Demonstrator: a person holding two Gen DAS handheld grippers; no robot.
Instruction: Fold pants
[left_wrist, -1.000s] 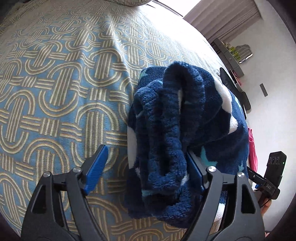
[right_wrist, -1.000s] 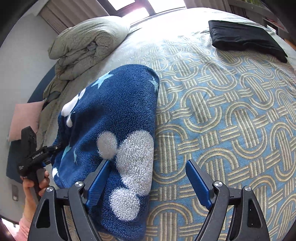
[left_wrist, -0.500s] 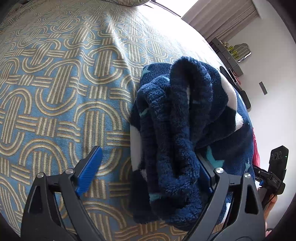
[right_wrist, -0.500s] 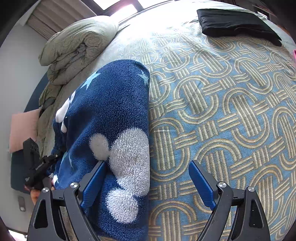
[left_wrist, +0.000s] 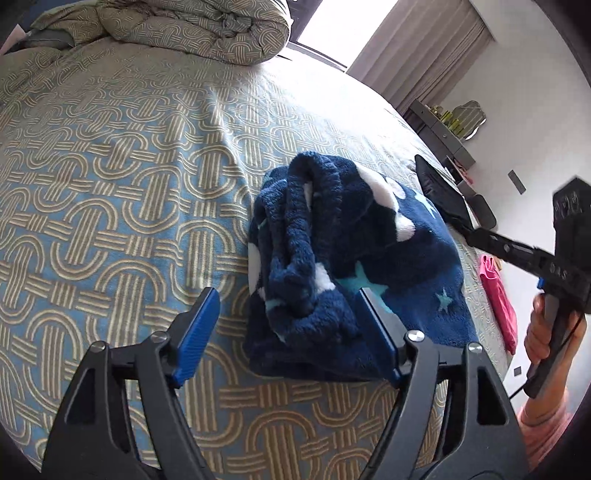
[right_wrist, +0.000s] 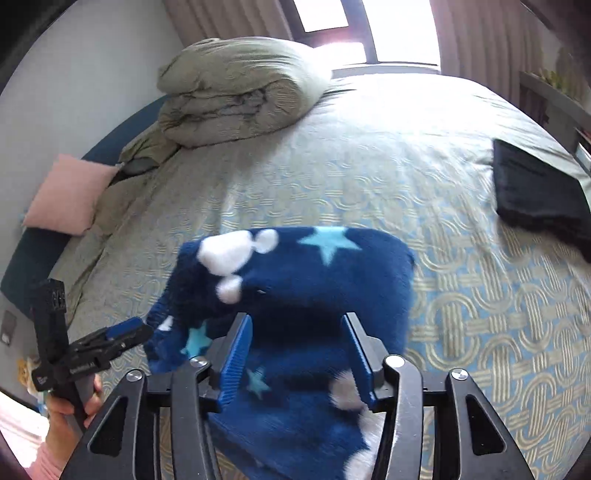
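The navy fleece pants, printed with stars and white blobs, lie folded in a thick bundle on the patterned bedspread. My left gripper hovers at the bundle's near left end. Its jaws are closing, and the pads stand off the fabric. In the right wrist view the pants lie under my right gripper. Its jaws are closing too, with fleece showing behind the gap but nothing pinched. Each view shows the other gripper in a hand: the right gripper and the left gripper.
A rolled beige duvet sits at the head of the bed beside a pink pillow. A folded black garment lies at the far right of the bed. Pink cloth hangs at the bed's right edge.
Both grippers have drawn back and up from the pants, so more of the bed shows. The right jaws have narrowed a lot. The left gripper's right finger has come away from the bundle.
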